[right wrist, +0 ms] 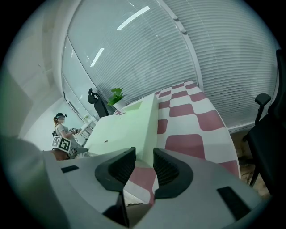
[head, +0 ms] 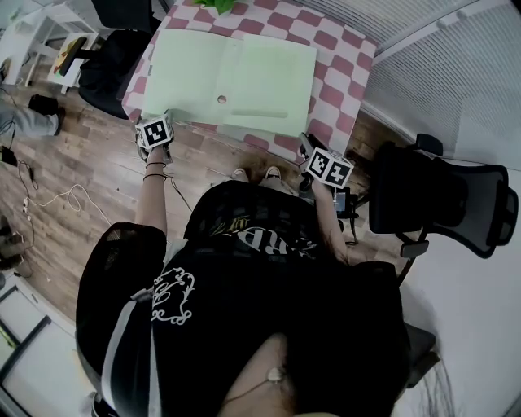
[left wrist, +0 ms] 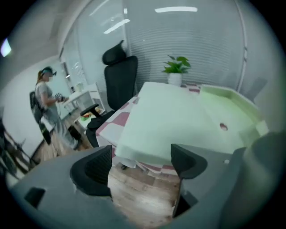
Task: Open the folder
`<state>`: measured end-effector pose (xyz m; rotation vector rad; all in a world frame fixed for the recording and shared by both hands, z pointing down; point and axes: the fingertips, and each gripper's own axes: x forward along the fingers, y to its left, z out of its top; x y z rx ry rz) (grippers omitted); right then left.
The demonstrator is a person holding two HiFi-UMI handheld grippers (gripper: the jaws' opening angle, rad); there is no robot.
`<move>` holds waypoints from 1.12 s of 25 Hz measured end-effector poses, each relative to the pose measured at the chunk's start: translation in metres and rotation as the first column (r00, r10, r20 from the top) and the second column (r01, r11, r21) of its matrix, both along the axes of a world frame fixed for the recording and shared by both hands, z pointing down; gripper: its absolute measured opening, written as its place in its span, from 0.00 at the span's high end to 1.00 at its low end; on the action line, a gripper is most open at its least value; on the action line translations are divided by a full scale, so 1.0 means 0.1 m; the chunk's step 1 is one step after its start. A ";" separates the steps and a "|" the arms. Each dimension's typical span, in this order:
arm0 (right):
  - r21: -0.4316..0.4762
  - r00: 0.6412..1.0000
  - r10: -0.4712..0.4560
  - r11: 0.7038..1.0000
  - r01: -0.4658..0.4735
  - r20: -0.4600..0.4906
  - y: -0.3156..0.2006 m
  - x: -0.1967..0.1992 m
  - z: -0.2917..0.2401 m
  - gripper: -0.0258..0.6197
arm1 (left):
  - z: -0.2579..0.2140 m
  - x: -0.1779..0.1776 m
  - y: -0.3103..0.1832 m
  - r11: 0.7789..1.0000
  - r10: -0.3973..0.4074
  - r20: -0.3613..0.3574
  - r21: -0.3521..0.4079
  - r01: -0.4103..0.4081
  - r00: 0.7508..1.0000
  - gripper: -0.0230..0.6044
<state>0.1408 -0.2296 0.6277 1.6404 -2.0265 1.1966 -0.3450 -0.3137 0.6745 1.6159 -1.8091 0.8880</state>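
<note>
Potted plant (left wrist: pixel 177 67) seemingly on checkered table (head: pixel 342 81); chair (head: pixel 444 195) nearby.

light: bright, ceiling strips (left wrist: pixel 175 9) | edges: fisheye-warped, dark | focus: soft

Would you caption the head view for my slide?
Open green folder on checkered table; left tongs, right tongs nearby.

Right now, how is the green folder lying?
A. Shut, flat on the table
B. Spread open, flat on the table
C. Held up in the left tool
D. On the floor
B: the folder lies spread open on the checked table, with both halves flat.
</note>
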 end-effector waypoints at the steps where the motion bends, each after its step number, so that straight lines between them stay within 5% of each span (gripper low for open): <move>1: 0.005 1.000 0.011 1.000 -0.011 -0.004 -0.02 0.01 0.00 0.79 | 0.05 0.02 -0.01 0.997 0.074 0.067 -0.041 -0.072 0.995 0.31; 3: 0.011 1.000 0.018 1.000 -0.018 -0.015 -0.04 0.01 0.00 0.79 | 0.06 0.10 -0.06 0.964 0.259 0.230 -0.125 -0.235 0.938 0.31; 5: 0.014 0.999 0.014 1.000 -0.013 -0.031 -0.04 0.01 -0.01 0.79 | 0.02 0.20 -0.13 0.908 0.418 0.360 -0.203 -0.368 0.834 0.31; 7: 0.015 0.999 0.016 1.000 -0.016 -0.034 -0.04 0.01 -0.01 0.79 | 0.00 0.29 -0.18 0.849 0.528 0.424 -0.268 -0.455 0.736 0.32; 9: 0.014 0.999 0.027 1.000 -0.027 -0.027 -0.04 0.01 -0.01 0.79 | 0.00 0.33 -0.20 0.808 0.589 0.432 -0.308 -0.501 0.683 0.33; 12: 0.014 0.999 0.041 0.999 -0.040 -0.028 -0.04 0.01 -0.02 0.79 | 0.01 0.32 -0.19 0.803 0.596 0.390 -0.312 -0.508 0.702 0.35; 20: 0.032 0.994 0.031 0.999 -0.027 -0.106 -0.08 -0.03 -0.14 0.80 | -0.45 0.33 -0.11 0.872 0.489 0.252 -0.106 -0.479 0.835 0.35; 23: 0.070 0.995 0.039 0.997 -0.032 -0.095 -0.15 -0.09 -0.27 0.80 | -0.69 0.42 -0.07 0.866 0.489 0.200 0.009 -0.500 0.849 0.35; 28: 0.135 0.997 0.013 0.991 -0.002 -0.077 -0.24 -0.30 -0.52 0.81 | -0.99 0.70 0.03 0.829 0.530 0.135 0.129 -0.545 0.837 0.35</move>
